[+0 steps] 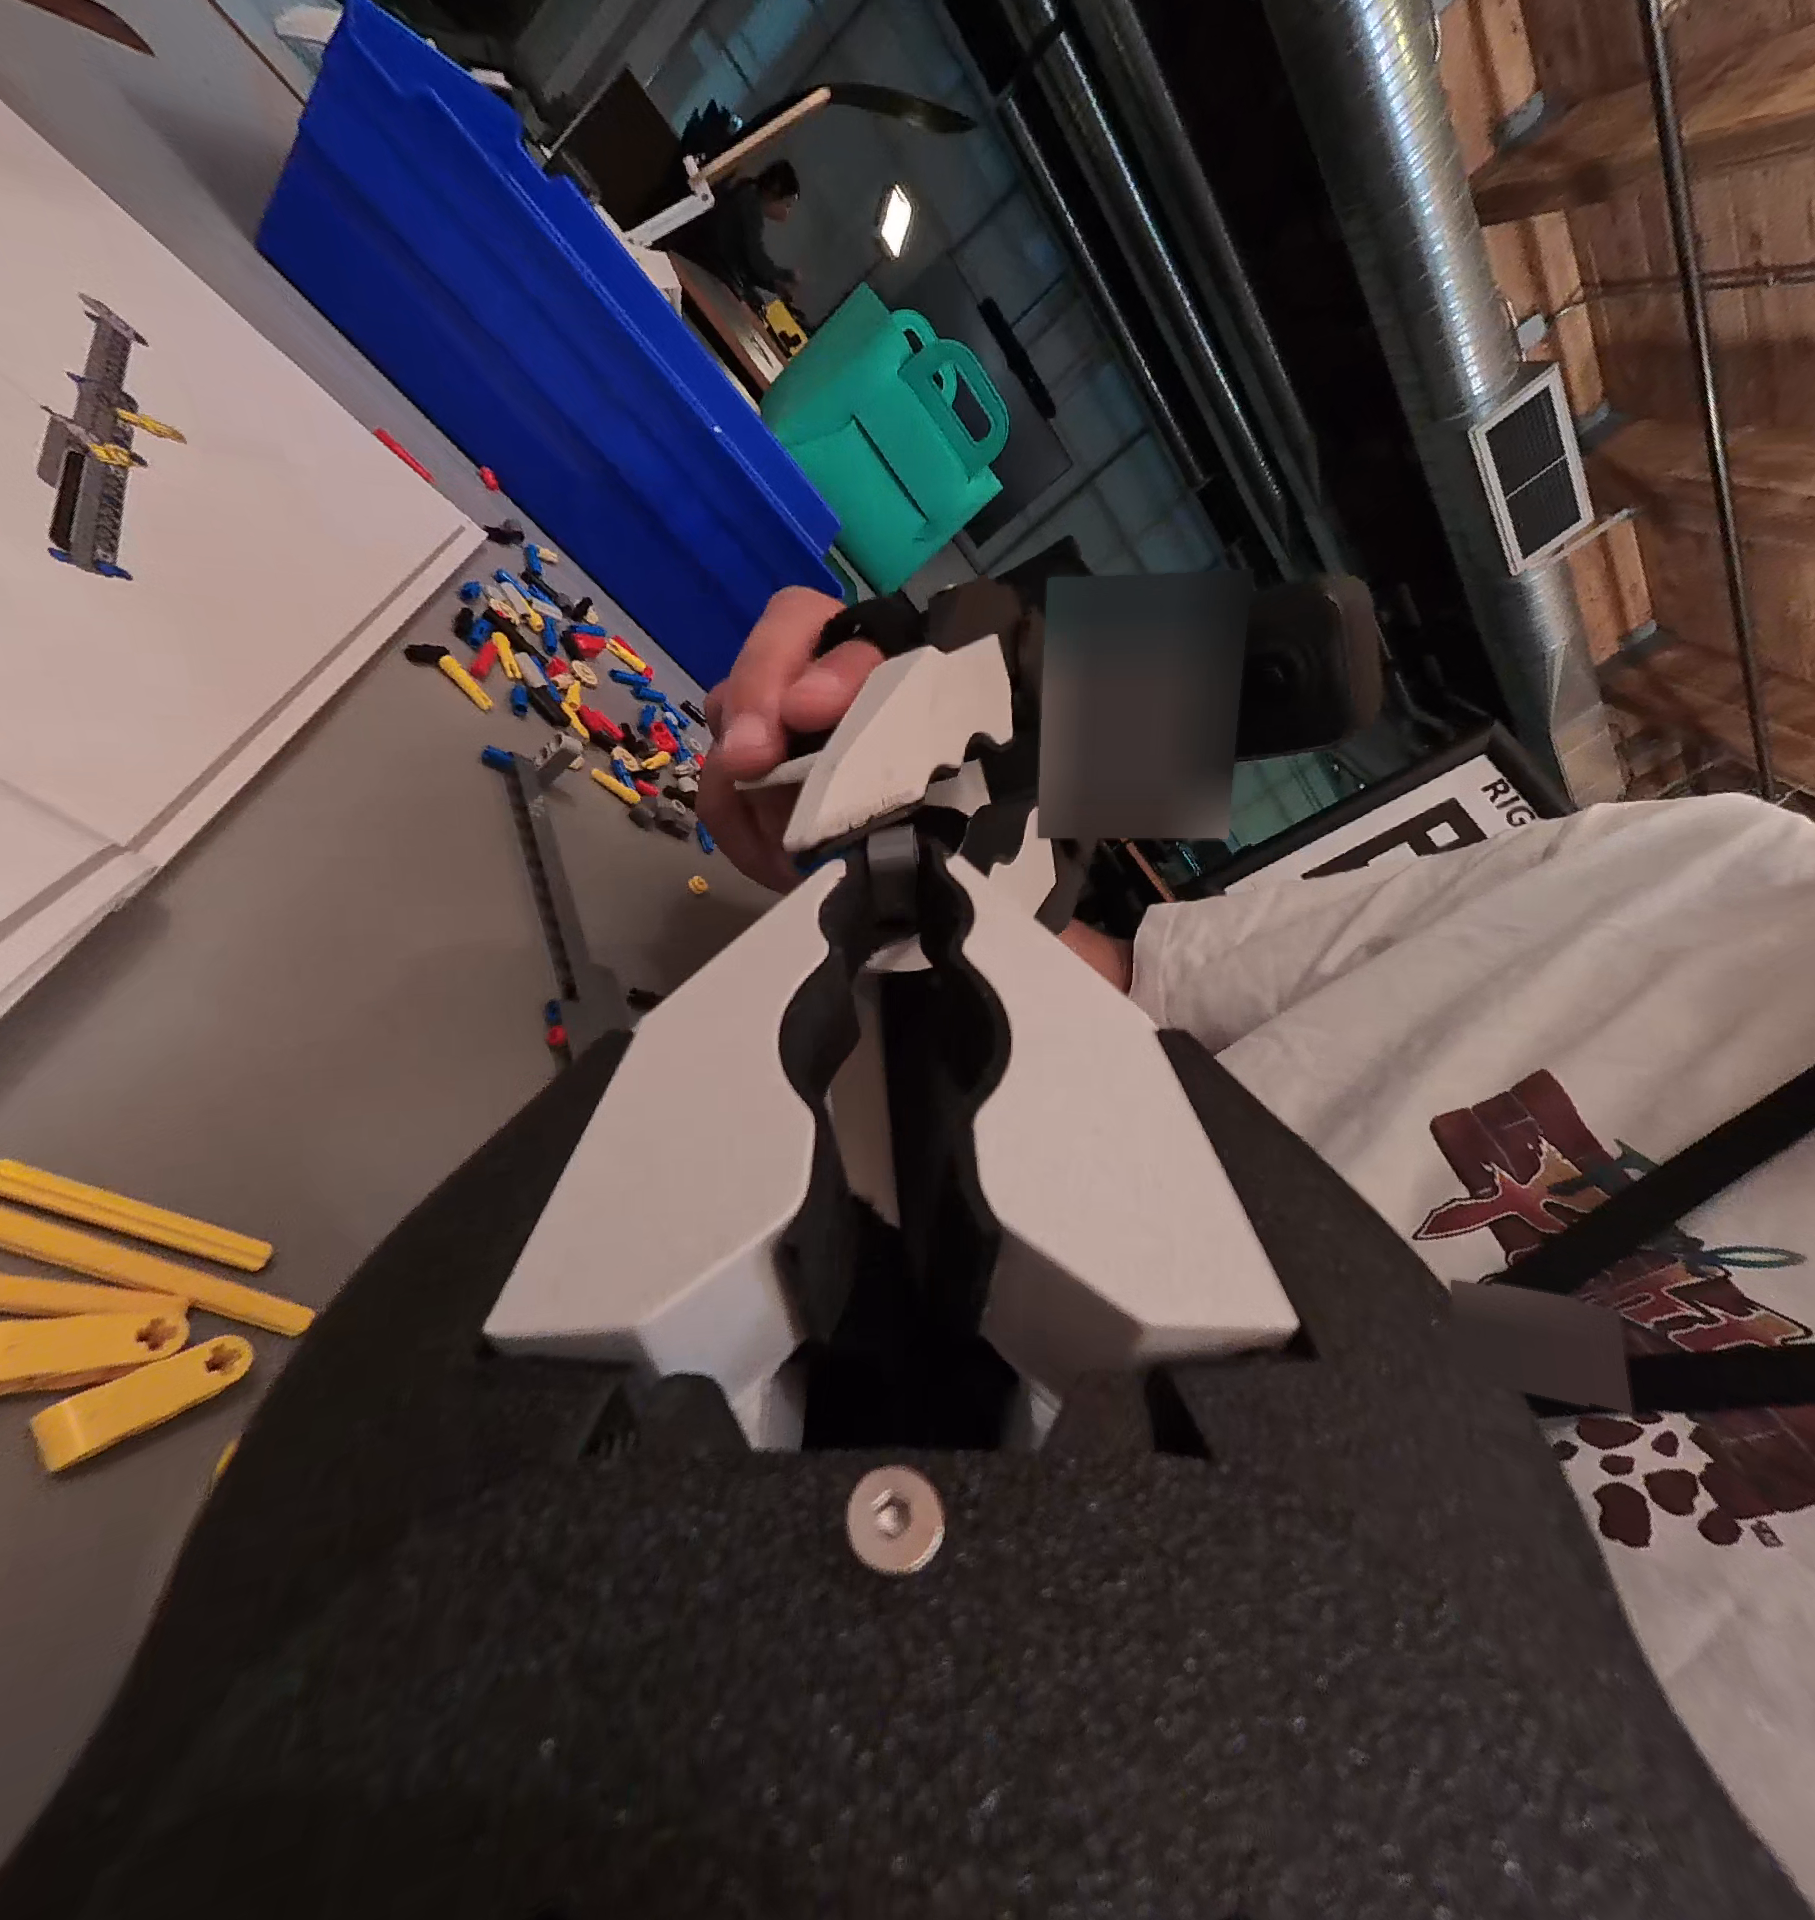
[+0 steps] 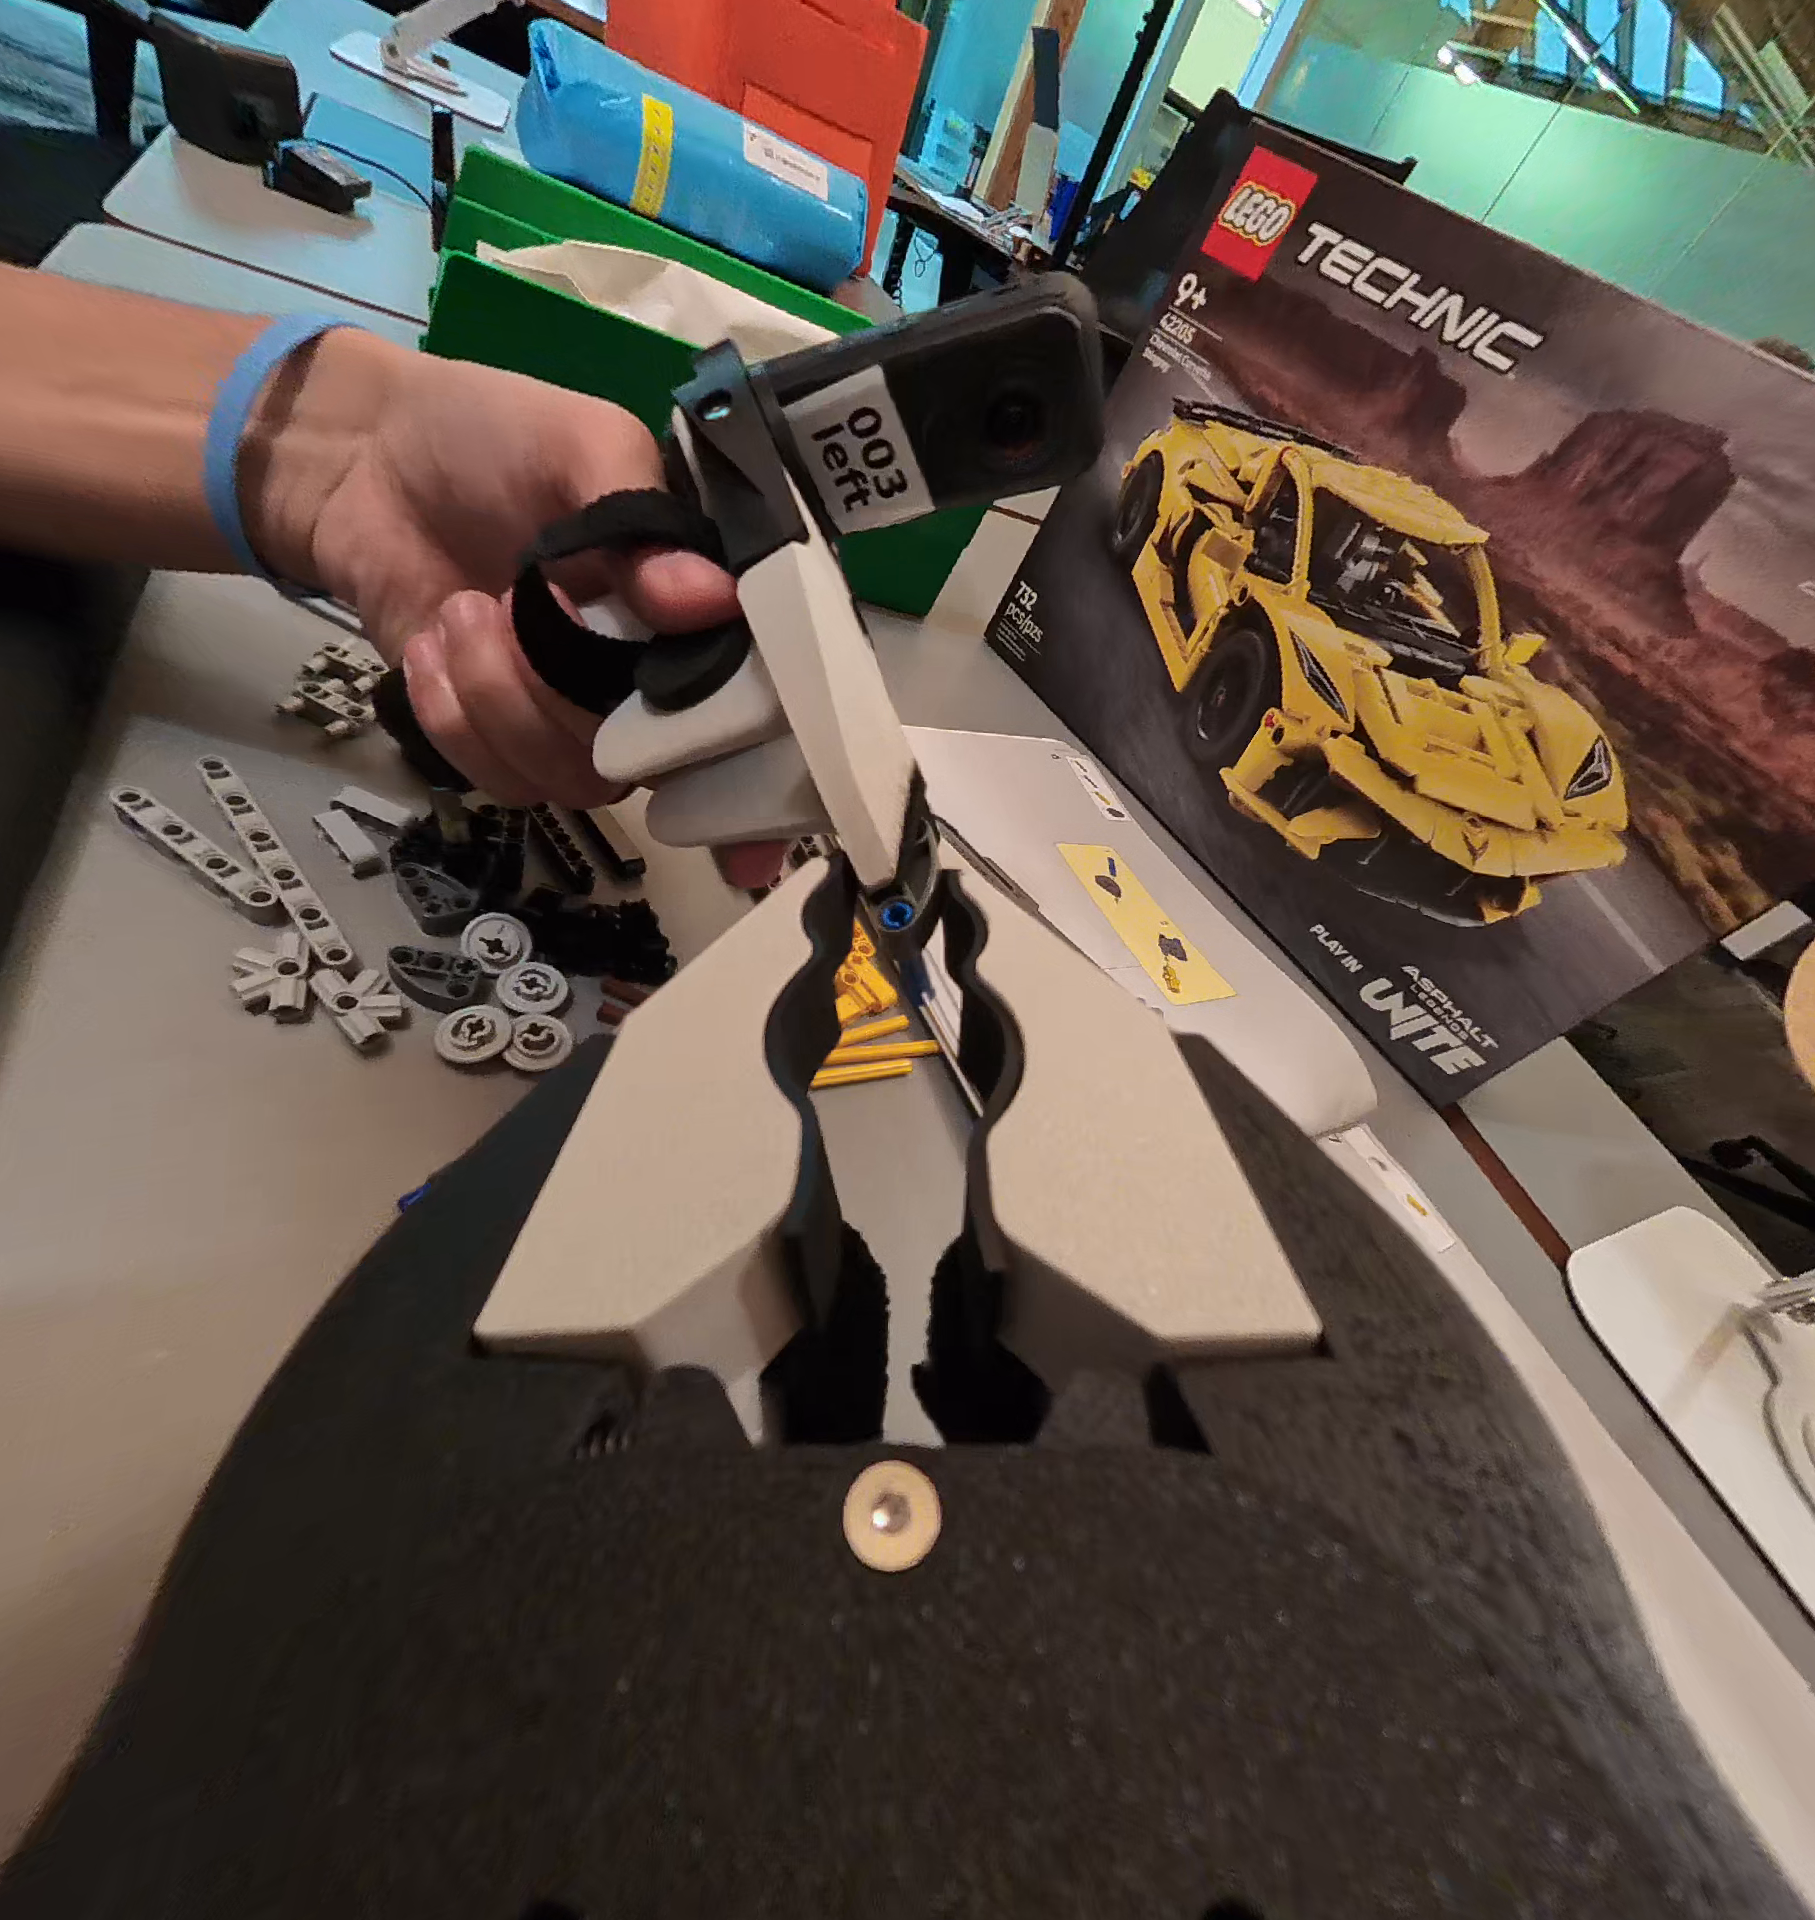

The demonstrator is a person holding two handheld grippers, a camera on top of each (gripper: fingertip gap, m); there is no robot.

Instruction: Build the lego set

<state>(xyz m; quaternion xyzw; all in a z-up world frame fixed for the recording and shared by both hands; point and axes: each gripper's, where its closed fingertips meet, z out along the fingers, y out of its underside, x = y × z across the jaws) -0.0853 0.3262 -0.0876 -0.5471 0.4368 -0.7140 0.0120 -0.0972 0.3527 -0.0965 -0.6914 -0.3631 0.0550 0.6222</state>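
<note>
My left gripper [image 1: 890,896] is shut on a small dark grey Lego piece [image 1: 892,864], held up above the table. My right gripper [image 2: 892,902] meets it tip to tip and grips a blue pin [image 2: 895,914] at that grey piece [image 2: 922,847]. In the left wrist view the right gripper [image 1: 830,840], held by a hand, comes in from the upper left with the blue pin [image 1: 816,860] at its tips. In the right wrist view the left gripper [image 2: 887,868] comes down from the upper left. A long grey beam assembly [image 1: 550,894] lies on the table.
An open instruction booklet [image 1: 155,520], a pile of small mixed pieces [image 1: 570,675], yellow panels [image 1: 103,1330] and a blue bin [image 1: 529,312] are on the left. Grey beams and discs [image 2: 290,904], yellow axles [image 2: 872,1049], the set's box [image 2: 1454,623] and a white tray [image 2: 1713,1351] surround the work spot. My left and right fingertips are right by each other.
</note>
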